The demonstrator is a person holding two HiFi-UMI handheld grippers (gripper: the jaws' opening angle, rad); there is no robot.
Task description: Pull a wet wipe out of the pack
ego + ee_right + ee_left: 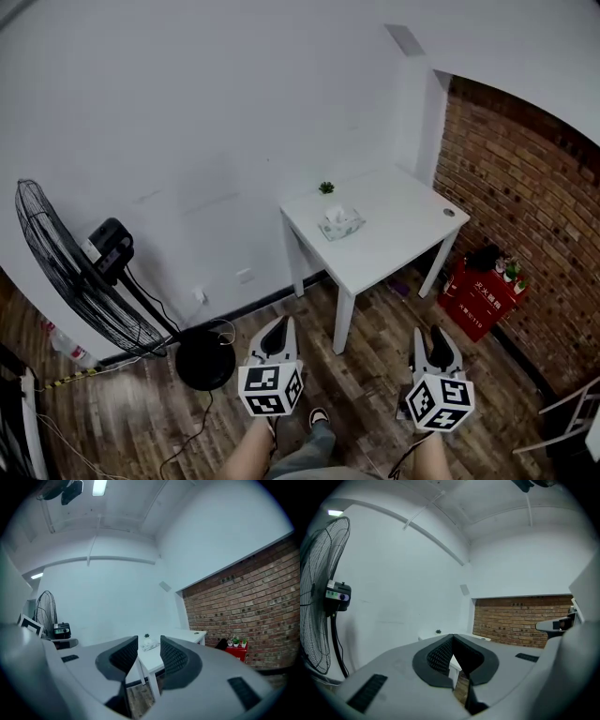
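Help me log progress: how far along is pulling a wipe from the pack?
Nothing looks done: the pack sits on the white table, far from both grippers. In hand: nothing; the left gripper is shut and empty, the right gripper open and empty, both over the floor. Left: approach, grip the wipe at its top, pull.

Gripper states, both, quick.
Left gripper: closed, empty.
Right gripper: open, empty.

White plaster wall (pixel 187 112); red brick wall (pixel 525 187) at right. Dark wood-plank floor (pixel 375 347). White table (pixel 403 234) in the corner, black pedestal fan (pixel 66 272) at left
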